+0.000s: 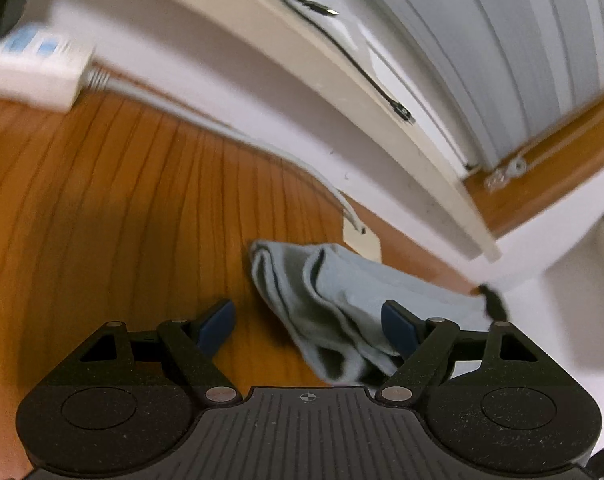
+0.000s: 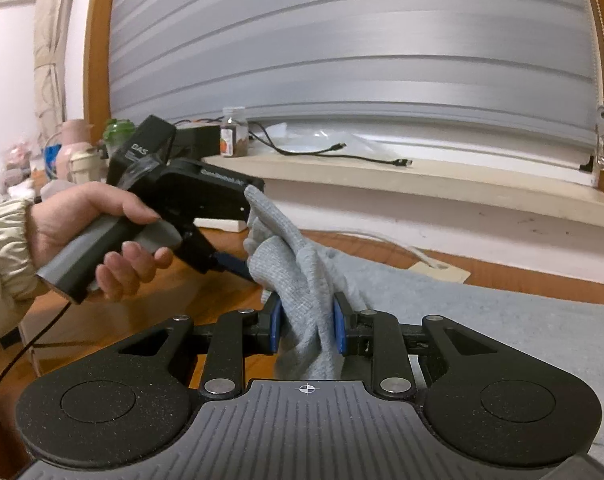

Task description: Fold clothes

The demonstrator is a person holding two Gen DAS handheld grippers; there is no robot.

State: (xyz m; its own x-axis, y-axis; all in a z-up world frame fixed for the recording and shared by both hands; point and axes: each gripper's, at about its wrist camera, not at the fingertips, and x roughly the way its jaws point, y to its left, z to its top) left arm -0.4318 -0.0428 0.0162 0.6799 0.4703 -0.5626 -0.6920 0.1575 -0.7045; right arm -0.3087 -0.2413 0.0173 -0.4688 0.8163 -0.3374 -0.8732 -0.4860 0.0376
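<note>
A light grey knit garment (image 2: 298, 276) rises in a bunched ridge from the wooden table (image 2: 206, 292), and the rest of it (image 2: 502, 316) lies spread to the right. My right gripper (image 2: 308, 328) is shut on that ridge, with both blue pads pressing the fabric. A hand (image 2: 94, 216) holds my left gripper (image 2: 248, 232) just left of the raised cloth; its lower blue finger (image 2: 230, 262) shows and the other is hidden by fabric. In the left wrist view the left gripper (image 1: 308, 326) is open, with the lifted garment (image 1: 326, 292) hanging between its fingers, against the right pad (image 1: 398, 326).
A white power strip (image 1: 34, 76) and its white cable (image 1: 262, 144) lie at the table's far edge beside a paper tag (image 1: 362, 240). The windowsill (image 2: 422, 184) carries black cables (image 2: 342, 156) and a small bottle (image 2: 234, 132) under grey blinds (image 2: 342, 40). Clutter stands at the far left (image 2: 78, 148).
</note>
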